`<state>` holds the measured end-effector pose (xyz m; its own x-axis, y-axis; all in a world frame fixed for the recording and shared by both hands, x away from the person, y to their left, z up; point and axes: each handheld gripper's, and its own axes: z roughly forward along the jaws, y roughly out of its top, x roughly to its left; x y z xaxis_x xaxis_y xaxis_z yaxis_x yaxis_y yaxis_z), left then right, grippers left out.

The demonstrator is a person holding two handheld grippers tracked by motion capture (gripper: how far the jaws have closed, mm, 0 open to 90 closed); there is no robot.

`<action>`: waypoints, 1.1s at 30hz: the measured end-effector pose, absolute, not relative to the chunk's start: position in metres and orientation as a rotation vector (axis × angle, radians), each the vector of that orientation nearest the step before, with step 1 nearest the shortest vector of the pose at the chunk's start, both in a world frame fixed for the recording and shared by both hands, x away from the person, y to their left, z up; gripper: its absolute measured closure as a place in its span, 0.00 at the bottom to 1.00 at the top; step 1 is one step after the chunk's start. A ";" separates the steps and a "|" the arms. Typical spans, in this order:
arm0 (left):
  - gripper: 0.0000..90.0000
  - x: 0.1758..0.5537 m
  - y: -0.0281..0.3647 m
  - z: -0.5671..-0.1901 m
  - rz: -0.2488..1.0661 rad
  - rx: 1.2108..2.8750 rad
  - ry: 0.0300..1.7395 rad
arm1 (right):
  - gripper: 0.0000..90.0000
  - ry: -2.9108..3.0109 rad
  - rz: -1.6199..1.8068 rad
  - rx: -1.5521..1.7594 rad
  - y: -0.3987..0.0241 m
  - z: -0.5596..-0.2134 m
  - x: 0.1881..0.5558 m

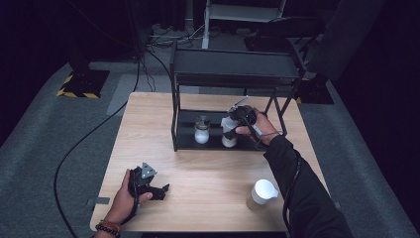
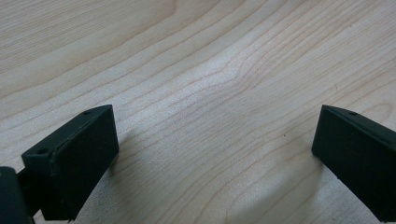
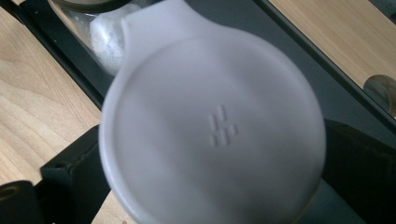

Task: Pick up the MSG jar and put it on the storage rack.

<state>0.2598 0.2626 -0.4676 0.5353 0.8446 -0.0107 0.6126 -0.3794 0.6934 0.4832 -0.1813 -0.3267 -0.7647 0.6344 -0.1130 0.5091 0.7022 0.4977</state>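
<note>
Dark studio, light wooden table point(image 1: 198, 183): I'm setting a white-lidded jar point(image 1: 229, 133) on the bottom shelf of the black rack point(image 1: 237, 69).

From the high view, my right gripper point(image 1: 233, 121) is over that jar, beside a second jar point(image 1: 201, 131); a white-lidded cup point(image 1: 261, 194) waits near the table's front edge. My left gripper point(image 1: 161, 191) lies on the wood; its own view shows jaws spread with nothing between. In the right gripper view the jar's lid point(image 3: 212, 126) sits between wide jaws, and I judge them let go. Next I'd lift clear without tipping it, then fetch the cup.
</note>
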 end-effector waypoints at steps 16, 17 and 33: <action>0.01 0.260 0.262 -0.468 0.460 2.123 1.174 | 0.05 2.585 0.653 0.846 -0.180 -0.329 0.470; 0.01 0.260 0.262 -0.468 0.461 2.123 1.174 | 0.05 2.580 0.655 0.843 -0.180 -0.329 0.469; 0.01 0.260 0.262 -0.468 0.460 2.123 1.174 | 0.05 2.536 0.714 0.812 -0.197 -0.320 0.447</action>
<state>0.2596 0.2624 -0.4675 0.5350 0.8448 -0.0103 0.6126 -0.3795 0.6933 0.4467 -0.1965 -0.3203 -0.7598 0.6193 -0.1979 0.4252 0.7036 0.5694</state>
